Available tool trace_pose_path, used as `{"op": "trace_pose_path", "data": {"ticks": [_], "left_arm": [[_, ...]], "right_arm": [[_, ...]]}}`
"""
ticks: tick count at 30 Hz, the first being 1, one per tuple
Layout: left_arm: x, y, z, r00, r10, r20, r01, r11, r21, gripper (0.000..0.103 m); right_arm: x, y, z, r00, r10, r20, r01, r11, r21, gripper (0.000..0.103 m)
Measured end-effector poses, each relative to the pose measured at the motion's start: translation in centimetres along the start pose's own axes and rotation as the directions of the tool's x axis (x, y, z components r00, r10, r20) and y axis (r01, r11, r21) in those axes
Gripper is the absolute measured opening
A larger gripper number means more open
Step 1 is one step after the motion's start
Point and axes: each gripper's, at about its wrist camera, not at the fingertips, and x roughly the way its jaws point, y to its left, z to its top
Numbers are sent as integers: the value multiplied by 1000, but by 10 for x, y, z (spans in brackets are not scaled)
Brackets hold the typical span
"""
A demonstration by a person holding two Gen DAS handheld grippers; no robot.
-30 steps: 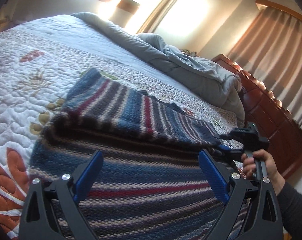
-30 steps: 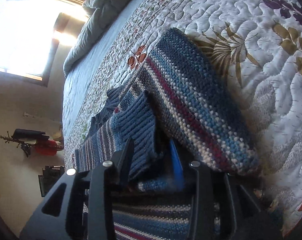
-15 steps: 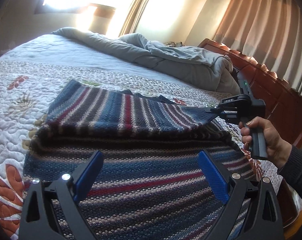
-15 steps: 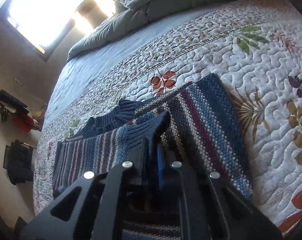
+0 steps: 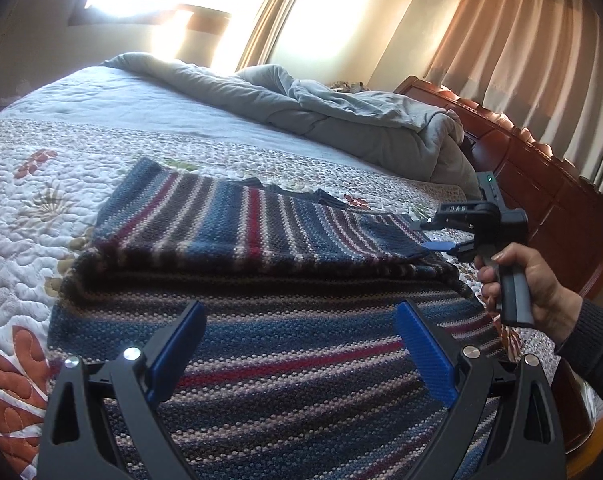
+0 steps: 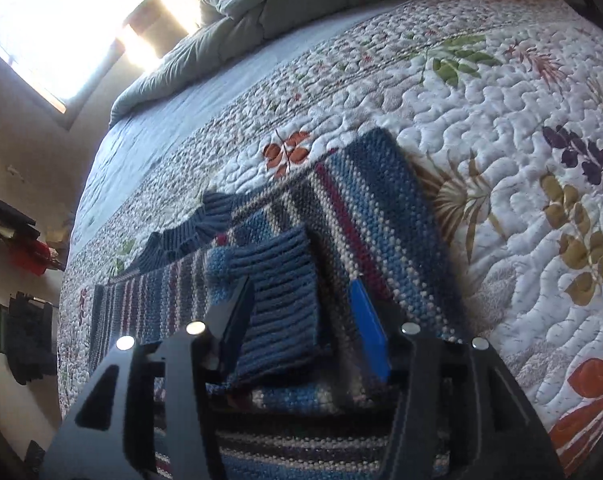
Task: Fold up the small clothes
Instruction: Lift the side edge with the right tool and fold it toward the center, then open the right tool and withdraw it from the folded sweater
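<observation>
We see a striped knit sweater (image 5: 285, 364) spread on the floral quilted bedspread (image 5: 33, 208), its far part folded over into a doubled band (image 5: 237, 228) lying across the body. Our left gripper (image 5: 297, 344) hovers over the near part of the sweater, its blue-padded fingers (image 5: 177, 344) wide apart and holding nothing. At three o'clock in the left wrist view, the right hand (image 5: 537, 284) grips the handle of the right gripper (image 6: 301, 320), whose jaws stand parted at the sweater's edge. In the right wrist view, the ribbed blue cuff (image 6: 277, 300) lies between those spread fingers, unclamped. A rumpled grey comforter (image 5: 341, 112) lies at twelve o'clock, with a wooden bed frame (image 5: 541, 184) at two o'clock.
</observation>
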Motion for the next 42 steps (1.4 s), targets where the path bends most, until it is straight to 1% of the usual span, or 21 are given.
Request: {"op": "trace_pose_path", "data": {"ticks": [4,8,9,10,12,14,15,17,19,22,24,25,27,28,29,31,34,36,37,40,42], "left_arm": [[1,1,-1,1000,-5,-6,4,1000,-8,96],[5,3,-2,1000,-7,-14,7,1000,-17,96],[6,4,-3,1000,-5,-17,5,1000,-17,96],[7,4,-3,1000,-3,-19,3,1000,-17,96],[9,5,-3,1000,-3,-25,2,1000,-21,96],[10,5,-3,1000,-4,-31,3,1000,-26,96],[11,6,-4,999,-4,-34,3,1000,-29,96],[13,7,-4,999,-3,-42,2,999,-35,96],[13,7,-4,999,-5,-45,3,999,-42,96],[12,7,-3,999,-3,-42,1,999,-45,96],[10,8,-3,999,3,-41,-5,999,-48,96],[9,8,-3,999,6,-41,-8,999,-51,96],[5,11,-2,999,3,-38,-6,997,-70,96],[2,13,-2,999,3,-36,-6,997,-80,96],[-3,15,0,999,4,-32,-7,996,-91,96],[-15,22,3,999,25,-27,-28,993,-114,96],[-46,42,6,999,36,-17,-39,976,-216,96],[-62,54,1,998,51,-42,-60,961,-270,96],[-68,58,-2,997,55,-60,-71,954,-291,96],[-87,67,-17,989,34,-141,-83,929,-360,96],[-103,67,-29,986,5,-169,-71,919,-388,96]], "right_arm": [[5,2,19,1000,7,-2,-7,1000,15,51],[33,0,27,999,-12,-52,13,1000,23,51],[39,0,27,998,-18,-61,18,1000,14,48],[42,1,26,998,-29,-63,28,1000,-5,31],[46,7,23,997,-55,-62,51,996,-76,9],[45,8,21,993,-120,-21,117,986,-121,1],[44,7,21,990,-141,-10,138,982,-130,0],[41,3,20,993,-118,-11,116,986,-119,1],[29,1,15,998,-68,-2,67,993,-96,6],[5,7,4,1000,-9,25,11,994,-108,10],[1,13,-7,1000,21,7,-20,991,-132,10],[2,15,-10,1000,24,-8,-25,990,-139,9],[15,16,-20,998,-14,-57,5,987,-158,9],[20,12,-23,997,-39,-72,27,987,-157,3],[22,8,-25,997,-42,-68,32,987,-155,0],[13,3,-25,998,-39,-49,32,991,-130,0],[-8,0,-27,999,-18,-32,14,992,-123,13],[-31,-5,-36,999,32,-21,-34,993,-111,14],[-43,-8,-42,998,55,-18,-57,993,-103,18],[-79,-24,-74,990,138,-25,-140,987,-75,35],[-102,-34,-102,985,169,-45,-172,982,-75,42]]}}
